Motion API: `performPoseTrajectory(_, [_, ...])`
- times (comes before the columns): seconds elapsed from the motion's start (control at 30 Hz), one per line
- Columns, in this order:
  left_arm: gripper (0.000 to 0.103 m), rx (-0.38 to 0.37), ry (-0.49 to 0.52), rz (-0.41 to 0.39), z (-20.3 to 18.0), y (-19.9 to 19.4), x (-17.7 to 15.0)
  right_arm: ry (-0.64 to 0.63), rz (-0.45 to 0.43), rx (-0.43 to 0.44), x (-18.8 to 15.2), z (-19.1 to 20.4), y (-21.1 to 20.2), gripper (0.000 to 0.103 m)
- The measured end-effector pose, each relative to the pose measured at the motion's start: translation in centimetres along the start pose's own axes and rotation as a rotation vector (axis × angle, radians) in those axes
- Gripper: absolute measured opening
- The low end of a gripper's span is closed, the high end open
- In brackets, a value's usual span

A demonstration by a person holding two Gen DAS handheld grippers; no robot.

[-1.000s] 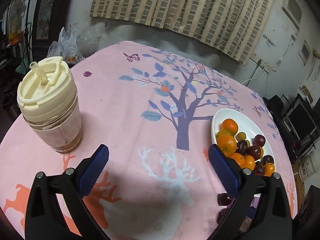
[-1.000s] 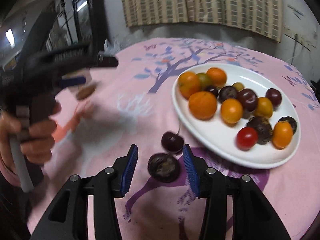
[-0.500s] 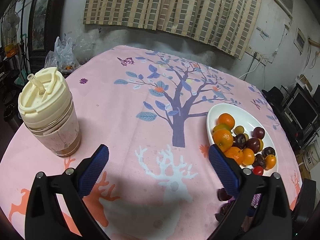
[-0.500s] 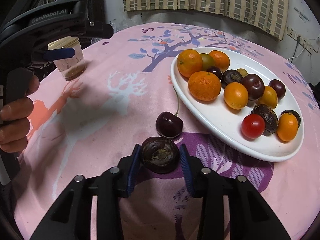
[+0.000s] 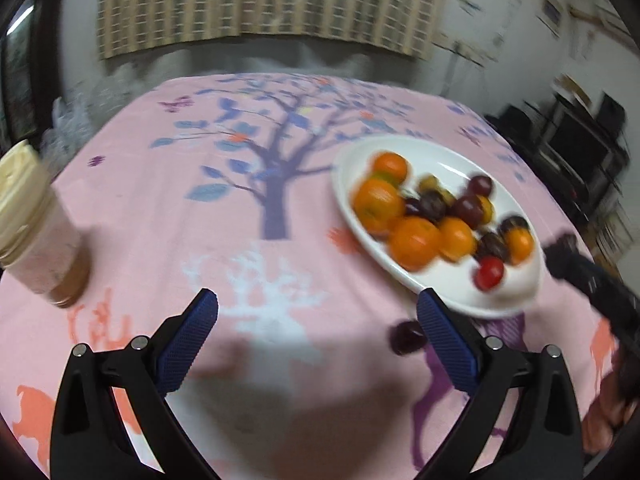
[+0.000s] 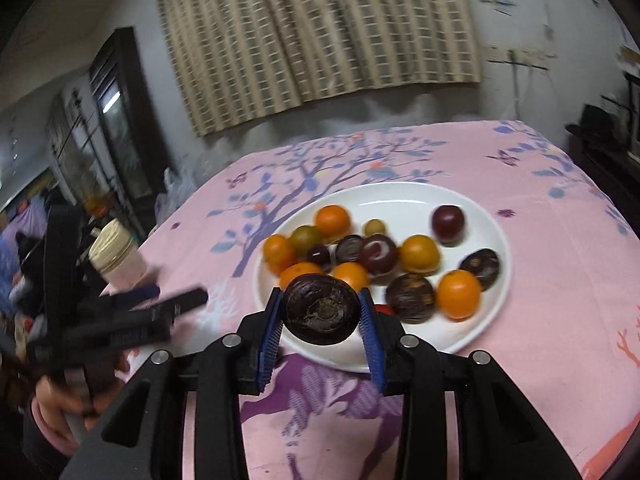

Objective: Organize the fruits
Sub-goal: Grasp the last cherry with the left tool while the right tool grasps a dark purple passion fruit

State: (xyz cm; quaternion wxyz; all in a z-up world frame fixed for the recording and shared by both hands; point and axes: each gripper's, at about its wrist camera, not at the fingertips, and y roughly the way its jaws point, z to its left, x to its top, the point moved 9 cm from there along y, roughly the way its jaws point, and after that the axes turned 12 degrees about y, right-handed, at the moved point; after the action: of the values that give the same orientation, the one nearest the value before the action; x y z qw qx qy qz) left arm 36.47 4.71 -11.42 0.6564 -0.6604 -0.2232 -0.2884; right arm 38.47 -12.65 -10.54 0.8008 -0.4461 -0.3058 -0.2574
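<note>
My right gripper [image 6: 320, 316] is shut on a dark purple wrinkled fruit [image 6: 322, 308], lifted over the near rim of the white oval plate [image 6: 492, 216]. On the plate lie several oranges, dark plums and a red cherry tomato. In the left wrist view the same plate [image 5: 440, 160] sits at the right, blurred. A dark cherry [image 5: 406, 338] lies on the cloth just inside the right finger of my left gripper [image 5: 316, 316], which is open and holds nothing. The right gripper [image 5: 562, 254] shows as a dark blur at the far right.
A cream-lidded cup [image 5: 32, 220] stands at the left of the pink tree-print tablecloth [image 5: 240, 220]; it shows small in the right wrist view as a cup [image 6: 118, 256]. A person's hand [image 6: 60, 412] grips the left tool. Dark furniture and a curtained wall lie beyond the table.
My right gripper closed on the dark purple fruit and lifted it off the cloth toward the plate. My left gripper swung right toward the plate and the cherry, staying open.
</note>
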Motion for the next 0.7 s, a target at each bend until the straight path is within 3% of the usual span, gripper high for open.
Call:
performPoseTrajectory(0.1, [0.096, -0.039, 0.099, 0.005, -2.9, 0.5, -0.6, 0.051, 0.004, -0.009, 0.1, -1.1, 0.1, 0.038])
performPoseTrajectory(0.17, [0.075, -0.049, 0.154, 0.01, -4.2, 1.1, -0.9, 0.067, 0.01, -0.017, 0.2, -1.4, 0.4, 0.038])
performPoseTrajectory(0.27, [0.059, -0.075, 0.185, 0.035, -5.2, 2.0, -1.5, 0.067, 0.013, -0.019, 0.2, -1.4, 0.5, 0.038])
performPoseTrajectory(0.5, [0.054, -0.075, 0.232, 0.04, -6.6, 2.8, -2.0, 0.065, 0.017, -0.02, -0.2, -1.3, 0.2, 0.038])
performPoseTrajectory(0.57, [0.046, -0.063, 0.259, 0.042, -7.0, 3.0, -2.2, 0.065, 0.017, -0.02, -0.1, -1.4, 0.3, 0.038])
performPoseTrajectory(0.7, [0.041, -0.052, 0.287, 0.062, -7.4, 3.5, -2.5, 0.063, 0.015, -0.021, -0.2, -1.4, 0.2, 0.038])
